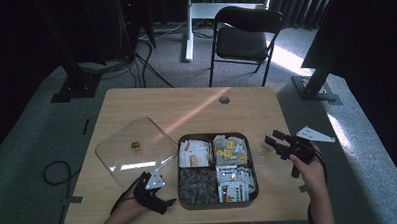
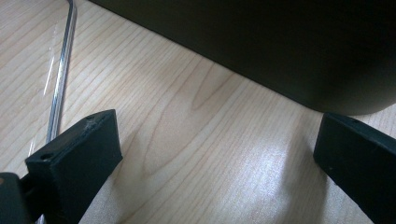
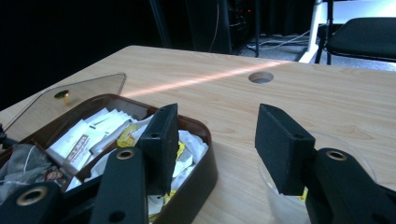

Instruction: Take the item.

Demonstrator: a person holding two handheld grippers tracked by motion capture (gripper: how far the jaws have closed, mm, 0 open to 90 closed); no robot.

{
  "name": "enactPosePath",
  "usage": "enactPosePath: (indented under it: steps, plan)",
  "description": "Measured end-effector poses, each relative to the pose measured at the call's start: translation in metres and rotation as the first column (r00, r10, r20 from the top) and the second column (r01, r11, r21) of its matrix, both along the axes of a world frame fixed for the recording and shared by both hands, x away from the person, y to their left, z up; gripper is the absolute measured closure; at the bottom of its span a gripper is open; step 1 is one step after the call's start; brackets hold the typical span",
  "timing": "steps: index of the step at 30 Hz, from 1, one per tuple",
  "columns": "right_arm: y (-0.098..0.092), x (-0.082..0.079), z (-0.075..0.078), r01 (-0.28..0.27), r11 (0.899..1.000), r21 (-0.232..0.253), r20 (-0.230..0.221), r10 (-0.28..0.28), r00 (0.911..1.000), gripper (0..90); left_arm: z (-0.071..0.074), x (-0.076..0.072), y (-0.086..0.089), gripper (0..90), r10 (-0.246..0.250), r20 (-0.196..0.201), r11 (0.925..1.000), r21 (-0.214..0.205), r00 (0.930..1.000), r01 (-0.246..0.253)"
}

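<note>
Jaws of the right gripper [image 3: 212, 149] stand apart over a small clear plastic cup [image 3: 322, 186] holding a yellow sachet; the left gripper's [image 2: 215, 154] jaws stand apart too, empty beside the brown compartment box [image 1: 253, 162], its clear lid [image 1: 133, 149] already off.

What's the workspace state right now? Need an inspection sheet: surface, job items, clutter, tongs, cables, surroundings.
Surface: wooden table, round cable hole near far edge.
Job's things: brown four-compartment box full of sachets; its clear lid lies flat to the left, gold knob up; small clear dish right of the box, something yellow in it.
Clutter: nothing seen.
Tongs: left tongs open, low over bare table beside the box; right tongs open, nothing between, above the dish.
Cables: loose ones on floor.
Surroundings: black folding chair, stands, carpet.
</note>
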State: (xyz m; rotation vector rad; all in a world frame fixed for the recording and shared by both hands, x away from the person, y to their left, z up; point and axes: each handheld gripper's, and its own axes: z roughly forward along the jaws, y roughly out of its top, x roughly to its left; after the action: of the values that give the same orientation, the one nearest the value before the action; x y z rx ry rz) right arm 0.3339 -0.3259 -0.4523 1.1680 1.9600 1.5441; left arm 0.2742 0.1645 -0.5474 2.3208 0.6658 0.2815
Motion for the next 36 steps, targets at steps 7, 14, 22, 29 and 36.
enactPosePath:
  steps: [7,14,22,29,36]
  plan:
    - [0.005,-0.008,-0.003,-0.041,0.999,-0.019,0.031,0.041,0.9987,42.7,0.0,0.0,0.0,0.8,0.0,0.0,1.0,0.0,1.0,0.0]
    - [0.009,-0.017,-0.011,-0.089,0.996,-0.028,0.041,0.09,0.9951,35.9,0.0,0.0,0.0,0.8,-0.001,0.002,1.0,0.001,1.0,0.001]
    - [0.007,-0.024,-0.025,-0.118,0.991,-0.057,0.028,0.12,0.9924,32.9,0.0,0.0,0.0,0.8,0.0,0.0,1.0,-0.001,1.0,0.0]
    - [0.005,-0.03,-0.045,-0.135,0.989,-0.066,-0.004,0.135,0.9909,29.4,0.0,0.0,0.0,0.8,0.0,0.0,1.0,0.0,1.0,0.0]
    - [0.001,-0.033,-0.066,-0.113,0.989,-0.099,-0.044,0.109,0.9931,28.5,0.0,0.0,0.0,0.8,0.0,0.0,1.0,0.0,1.0,0.0]
